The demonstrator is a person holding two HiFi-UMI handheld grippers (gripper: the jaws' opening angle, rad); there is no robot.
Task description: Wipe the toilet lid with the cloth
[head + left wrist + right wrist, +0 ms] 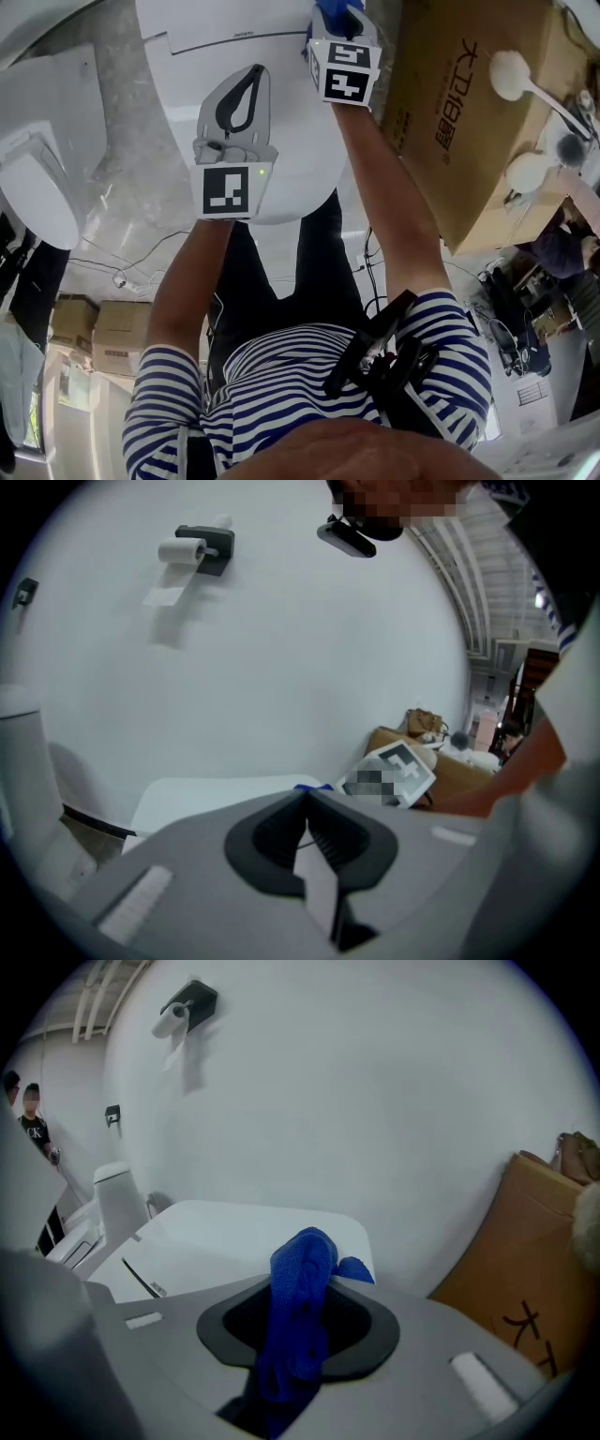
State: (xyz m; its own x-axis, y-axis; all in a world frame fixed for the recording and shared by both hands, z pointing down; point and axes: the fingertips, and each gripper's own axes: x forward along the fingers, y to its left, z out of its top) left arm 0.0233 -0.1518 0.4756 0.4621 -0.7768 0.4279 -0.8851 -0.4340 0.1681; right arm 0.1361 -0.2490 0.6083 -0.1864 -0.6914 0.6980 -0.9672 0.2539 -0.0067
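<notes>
The white toilet lid [302,155] lies shut below me, with the tank [216,28] behind it. My left gripper [255,75] hovers over the lid's left half, jaws shut with nothing between them; its own view shows the same [307,797]. My right gripper [337,23] is held over the lid's far right by the tank, shut on a blue cloth [298,1312]. The cloth bunches between the jaws and sticks out past them. In the head view only a blue bit of the cloth [335,11] shows. The tank top [253,1232] lies just ahead of the cloth.
A large cardboard box [459,122] stands close on the right, with white round objects [511,75] on it. A second toilet [37,169] is on the left. Cables [122,272] and small boxes [94,333] lie on the floor. A paper-roll holder [202,547] hangs on the wall.
</notes>
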